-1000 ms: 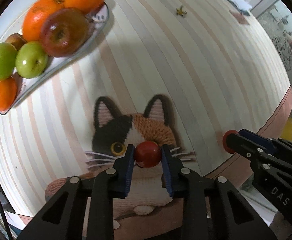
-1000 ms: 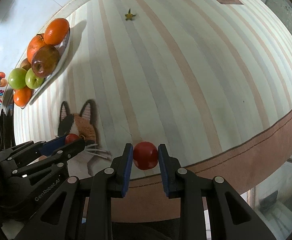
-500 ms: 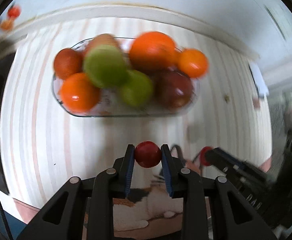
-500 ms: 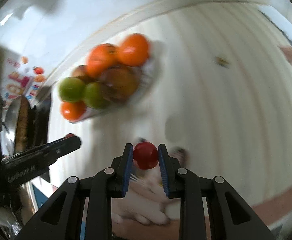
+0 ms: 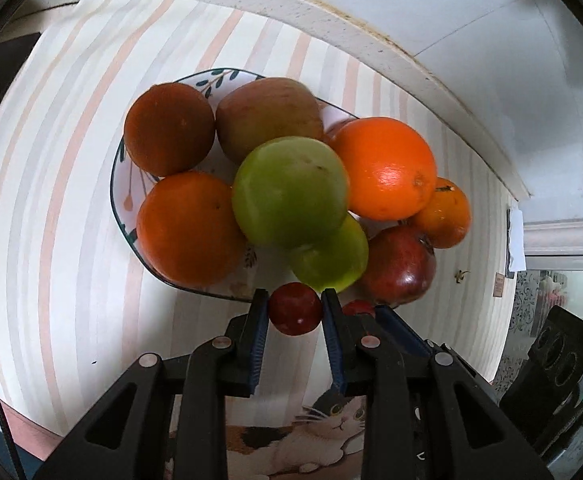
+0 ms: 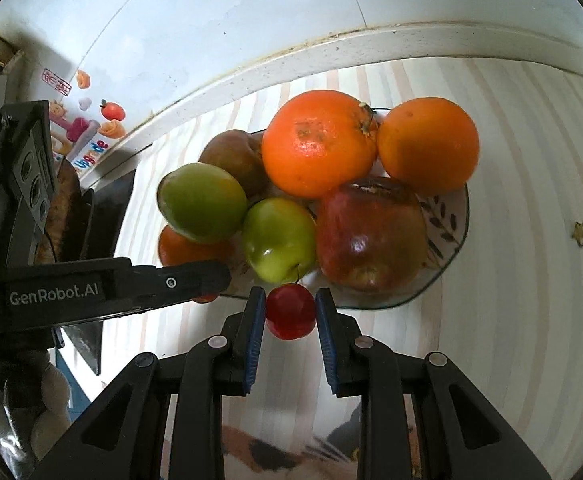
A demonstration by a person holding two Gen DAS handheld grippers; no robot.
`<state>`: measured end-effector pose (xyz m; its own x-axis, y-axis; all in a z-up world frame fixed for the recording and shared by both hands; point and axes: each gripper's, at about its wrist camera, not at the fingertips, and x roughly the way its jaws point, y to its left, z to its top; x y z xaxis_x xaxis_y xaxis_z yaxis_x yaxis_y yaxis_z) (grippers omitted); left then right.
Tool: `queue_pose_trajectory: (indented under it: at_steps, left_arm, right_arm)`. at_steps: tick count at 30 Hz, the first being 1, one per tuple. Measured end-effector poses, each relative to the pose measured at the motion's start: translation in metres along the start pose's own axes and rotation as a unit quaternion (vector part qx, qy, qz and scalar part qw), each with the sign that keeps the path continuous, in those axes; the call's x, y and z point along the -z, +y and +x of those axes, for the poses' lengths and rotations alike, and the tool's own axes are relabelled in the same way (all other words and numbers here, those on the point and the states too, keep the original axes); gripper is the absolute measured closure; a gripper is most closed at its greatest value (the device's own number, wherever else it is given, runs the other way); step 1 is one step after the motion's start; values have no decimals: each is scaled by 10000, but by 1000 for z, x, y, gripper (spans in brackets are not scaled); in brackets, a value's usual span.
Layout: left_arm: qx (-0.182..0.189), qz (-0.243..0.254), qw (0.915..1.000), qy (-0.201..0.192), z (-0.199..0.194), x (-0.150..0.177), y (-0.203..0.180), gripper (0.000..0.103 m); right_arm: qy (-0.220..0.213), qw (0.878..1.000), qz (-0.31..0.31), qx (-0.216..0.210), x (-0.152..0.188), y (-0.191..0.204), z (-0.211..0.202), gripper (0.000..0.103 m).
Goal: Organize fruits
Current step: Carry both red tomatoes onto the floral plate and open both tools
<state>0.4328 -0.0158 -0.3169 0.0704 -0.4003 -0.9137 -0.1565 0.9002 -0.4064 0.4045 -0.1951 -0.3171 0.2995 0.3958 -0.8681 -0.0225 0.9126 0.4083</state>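
A glass fruit plate holds oranges, green apples and red apples, piled high. My left gripper is shut on a small red fruit just in front of the plate's near rim. My right gripper is shut on another small red fruit, also at the plate's near rim. The right gripper shows in the left wrist view, close beside the left one. The left gripper shows in the right wrist view.
The plate stands on a striped tablecloth near the white wall. A cat picture is printed on the cloth below the grippers. A small dry scrap lies to the right. A dark object stands at the left.
Both grippers have swung from the cat picture toward the fruit plate and moved close to its near rim, each still holding its small red fruit.
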Motion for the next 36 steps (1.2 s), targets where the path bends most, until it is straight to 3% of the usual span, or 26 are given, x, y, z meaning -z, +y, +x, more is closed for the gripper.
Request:
queue_pose_trajectory:
  at_steps: [4,8,10,12,13,14,15,21,26,29,32,34,35,36]
  left_arm:
    - [-47,-31,10000,-54,6,-3,-1,79]
    - [-375,-93,9992,-76,4,-3,-2,74]
    - [-427,-123,9989,-171,-8,1,-3,68]
    - [-540,-60,9979,-358,-22,4,-3,47]
    - [-605,21,9970,-477,-30,6,-4,30]
    - [-739,135,9953,-606,-37,8,-6,18]
    - [-839,209,9940,-667,-41,8,-7,16]
    - [-1558,583,9811,-985,-58,22,-6,13]
    - [-1842,686,9746,-1070,-61,37,-2,13]
    - [-2031,595,9715,-1069,-58,49,9,13]
    - [-2250,554,9680,-962,-49,66,20,13]
    - [-2415,495,9655,-842,-38,76,31,13]
    - [-2461,440,9652,-762,-33,81,38,13]
    - [-2502,347,9654,-651,-26,85,46,13]
  right_arm:
    - [-13,10000,-21,-18,-3,-1,6,75]
    - [-73,9997,-207,48,-4,4,10,70]
    - [-8,9998,-208,-2,-3,5,7,48]
    - [-8,9999,-36,-128,2,4,-2,5]
    - [-132,9999,0,-70,4,4,-11,4]
    - [-275,9996,32,-16,7,4,-23,4]
    - [-328,9994,66,-3,8,4,-30,4]
    - [-425,9964,80,727,5,-4,-54,4]
    - [-335,9929,-19,1141,1,-5,-66,4]
    - [-150,9956,-86,918,5,-3,-64,4]
    - [425,9974,-335,468,24,7,-36,5]
    - [847,9944,-502,397,39,13,-9,21]
    - [971,9926,-613,396,45,17,1,39]
    - [1150,9896,-748,437,52,20,13,50]
